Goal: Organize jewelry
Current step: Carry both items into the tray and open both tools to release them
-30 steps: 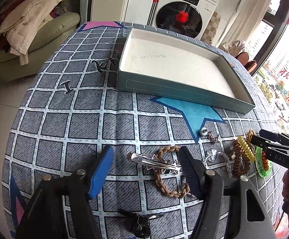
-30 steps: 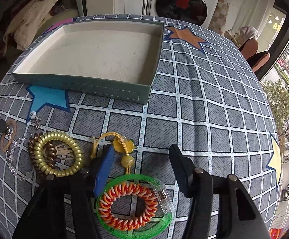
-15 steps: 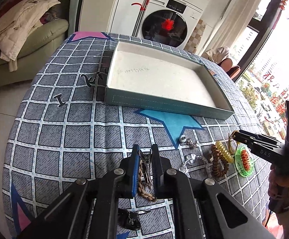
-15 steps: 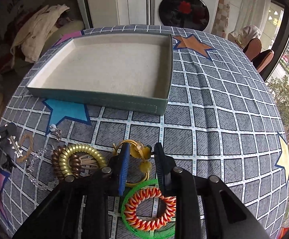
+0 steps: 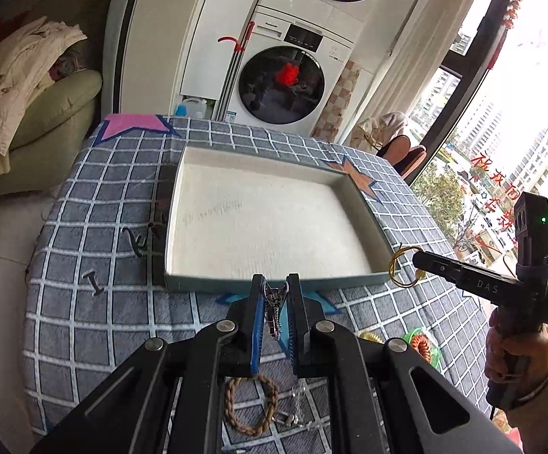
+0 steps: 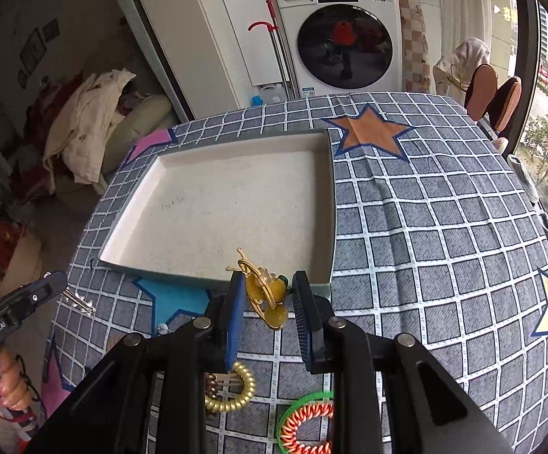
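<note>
My left gripper (image 5: 274, 287) is shut on a silver hair clip (image 5: 274, 306) and holds it above the cloth, just before the near wall of the teal box (image 5: 205, 283). The box's white inside holds nothing. My right gripper (image 6: 268, 287) is shut on a yellow beaded hair tie (image 6: 268, 295), lifted at the near right corner of the box (image 6: 326, 287). The left view shows the right gripper (image 5: 417, 261) with the tie's gold loop (image 5: 396, 268) beside the box corner. The right view shows the left gripper (image 6: 64, 283) with the clip (image 6: 79, 300).
On the cloth near me lie a braided brown bracelet (image 5: 251, 405), a silver chain (image 5: 296, 408), a gold coil tie (image 6: 232, 389) and an orange coil tie inside a green ring (image 6: 304, 425). A washing machine (image 6: 345, 38) and a sofa (image 5: 35, 136) stand beyond the table.
Both grippers closed on their pieces, the left on the silver clip and the right on the yellow tie, then lifted them off the cloth and moved forward to the box's near wall.
</note>
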Motion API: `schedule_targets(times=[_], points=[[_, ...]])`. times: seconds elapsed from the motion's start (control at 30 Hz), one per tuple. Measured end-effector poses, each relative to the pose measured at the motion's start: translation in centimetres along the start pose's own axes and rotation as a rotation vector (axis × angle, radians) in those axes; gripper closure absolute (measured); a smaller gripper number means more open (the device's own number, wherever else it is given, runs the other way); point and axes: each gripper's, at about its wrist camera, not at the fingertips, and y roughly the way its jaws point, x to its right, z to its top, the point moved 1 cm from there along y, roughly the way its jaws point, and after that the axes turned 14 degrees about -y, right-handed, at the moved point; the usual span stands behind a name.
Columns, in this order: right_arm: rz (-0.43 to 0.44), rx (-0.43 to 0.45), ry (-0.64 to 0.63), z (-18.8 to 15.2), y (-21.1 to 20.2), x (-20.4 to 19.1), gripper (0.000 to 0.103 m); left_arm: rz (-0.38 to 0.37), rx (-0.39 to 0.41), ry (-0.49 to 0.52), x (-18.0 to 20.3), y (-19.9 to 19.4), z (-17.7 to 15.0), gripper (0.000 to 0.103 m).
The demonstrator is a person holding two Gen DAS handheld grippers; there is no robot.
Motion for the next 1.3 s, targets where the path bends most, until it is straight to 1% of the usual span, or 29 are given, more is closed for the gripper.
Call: schedule_targets(times=[0.1, 0.2, 0.23, 0.33, 0.47, 0.57, 0.63, 0.7, 0.77, 0.93, 0.97, 1.0, 1.07, 1.1, 1.13, 1.17, 1.2, 1.3], points=[[0.015, 0.008, 0.01, 1.5, 0.7, 0.1, 0.076, -0.015, 0.007, 0.022, 1.2, 1.2, 2.4, 0.072], [0.034, 0.007, 0.022, 3.1, 2.1, 0.3, 0.076, 0.009, 0.02, 0.064, 2.1, 3.1, 4.3, 0.072], [0.04, 0.004, 0.028, 3.7, 2.7, 0.4, 0.076, 0.012, 0.013, 0.071, 2.3, 4.0, 5.0, 0.072], [0.053, -0.009, 0.048, 5.2, 4.7, 0.7, 0.076, 0.014, -0.018, 0.072, 2.3, 6.9, 6.0, 0.072], [0.072, -0.038, 0.089, 6.6, 8.1, 1.2, 0.076, 0.053, -0.057, 0.076, 1.7, 10.9, 6.7, 0.072], [0.071, -0.069, 0.117, 6.7, 10.5, 1.5, 0.076, 0.095, -0.079, 0.068, 0.9, 13.4, 7.1, 0.072], [0.064, -0.086, 0.133, 6.6, 11.9, 1.8, 0.076, 0.12, -0.089, 0.064, 0.3, 14.5, 7.0, 0.072], [0.05, -0.102, 0.143, 6.4, 13.0, 2.0, 0.076, 0.165, -0.09, 0.072, -0.3, 15.5, 6.7, 0.072], [0.019, -0.118, 0.139, 6.2, 13.9, 2.1, 0.076, 0.197, -0.092, 0.079, -0.8, 16.2, 6.4, 0.072], [-0.045, -0.122, 0.085, 6.1, 14.4, 1.4, 0.075, 0.26, -0.063, 0.114, -0.4, 16.9, 6.0, 0.071], [-0.061, -0.124, 0.072, 6.1, 14.3, 1.2, 0.075, 0.285, -0.057, 0.126, -0.3, 17.1, 5.9, 0.068], [-0.081, -0.129, 0.057, 6.1, 14.3, 1.0, 0.074, 0.304, -0.054, 0.136, -0.2, 17.3, 5.8, 0.067], [-0.095, -0.133, 0.027, 6.2, 14.3, 0.4, 0.064, 0.315, -0.042, 0.143, -0.1, 17.2, 5.6, 0.067], [-0.099, -0.139, 0.022, 6.2, 14.3, 0.3, 0.053, 0.319, -0.044, 0.143, -0.1, 17.1, 5.6, 0.067], [-0.098, -0.139, 0.023, 6.1, 14.1, 0.3, 0.049, 0.324, -0.049, 0.144, 0.0, 17.0, 5.6, 0.067], [-0.087, -0.131, 0.03, 6.2, 13.9, 0.3, 0.048, 0.323, -0.051, 0.148, 0.1, 16.9, 5.6, 0.067], [-0.071, -0.12, 0.041, 6.1, 13.5, 0.4, 0.048, 0.324, -0.044, 0.15, 0.1, 16.6, 5.6, 0.067], [-0.027, -0.082, 0.085, 6.2, 12.3, 0.8, 0.037, 0.326, -0.007, 0.15, 0.2, 15.8, 5.7, 0.067]])
